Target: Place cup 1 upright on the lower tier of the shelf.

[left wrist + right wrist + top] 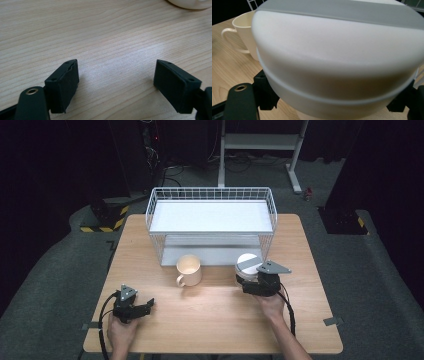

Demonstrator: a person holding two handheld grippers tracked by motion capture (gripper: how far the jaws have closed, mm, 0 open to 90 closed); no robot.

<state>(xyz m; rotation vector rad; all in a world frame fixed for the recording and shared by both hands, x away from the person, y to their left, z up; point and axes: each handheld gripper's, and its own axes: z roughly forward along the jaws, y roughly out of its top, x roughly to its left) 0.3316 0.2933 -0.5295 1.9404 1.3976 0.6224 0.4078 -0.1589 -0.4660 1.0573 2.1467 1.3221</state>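
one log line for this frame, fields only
right gripper: shut on white lidded jar | left gripper: open, over bare table | cream mug: upright, left of jar | wire rack: behind

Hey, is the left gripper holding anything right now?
No, the left gripper has its jaws wide apart over the bare table, with nothing between them.

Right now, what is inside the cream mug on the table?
The high view looks down into the mug: a pale, bare inner wall with nothing visible in it. In the right gripper view the white jar covers most of the mug, so its inside is hidden there.
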